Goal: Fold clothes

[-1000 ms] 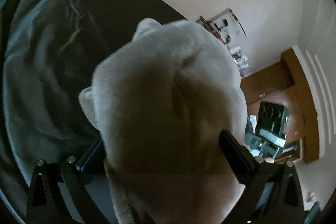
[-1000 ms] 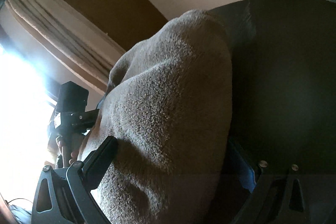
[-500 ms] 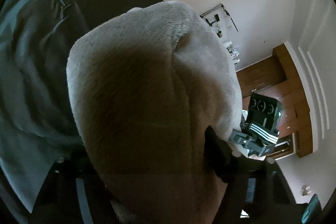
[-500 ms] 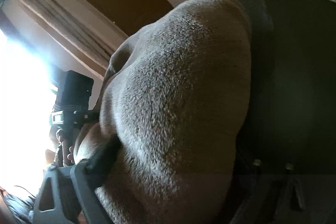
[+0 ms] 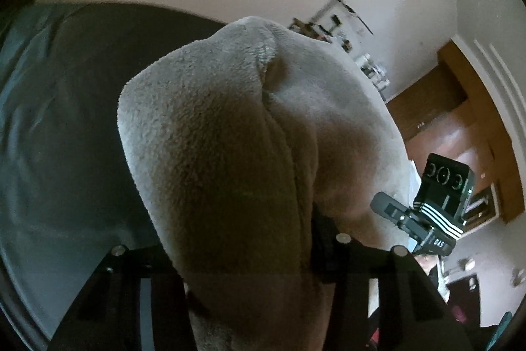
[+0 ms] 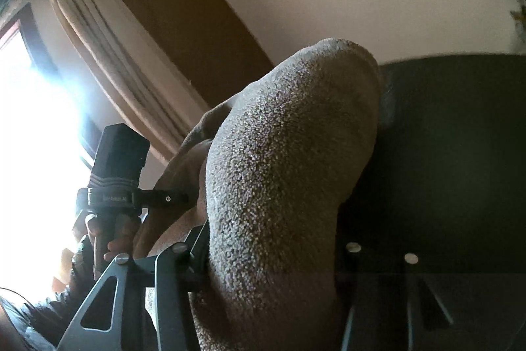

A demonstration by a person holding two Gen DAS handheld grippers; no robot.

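Note:
A thick beige fleece garment (image 5: 213, 120) bulges up between the fingers of my left gripper (image 5: 243, 236), whose jaws are closing and squeeze the fabric at its base. The same garment (image 6: 289, 137) fills the right wrist view. There my right gripper (image 6: 269, 239) is closing too, its pads pressing into the pile. Both fingertips are mostly buried in cloth. The right gripper's body (image 5: 437, 203) shows at the right of the left wrist view. The left gripper's body (image 6: 115, 173) shows at the left of the right wrist view, held by a hand (image 6: 111, 239). The garment hangs lifted over a dark sheet (image 5: 49, 120).
The dark bed surface (image 6: 443, 137) lies under and behind the garment. A bright window (image 6: 33, 120) and cream curtain (image 6: 98, 38) stand at the left, beside a brown panel (image 6: 184, 22). Wooden furniture (image 5: 460, 120) and a cluttered shelf (image 5: 345, 32) line the far wall.
Both grippers' jaws have closed in on the fleece garment and risen with it. The bed has dropped lower in both views and more wall shows.

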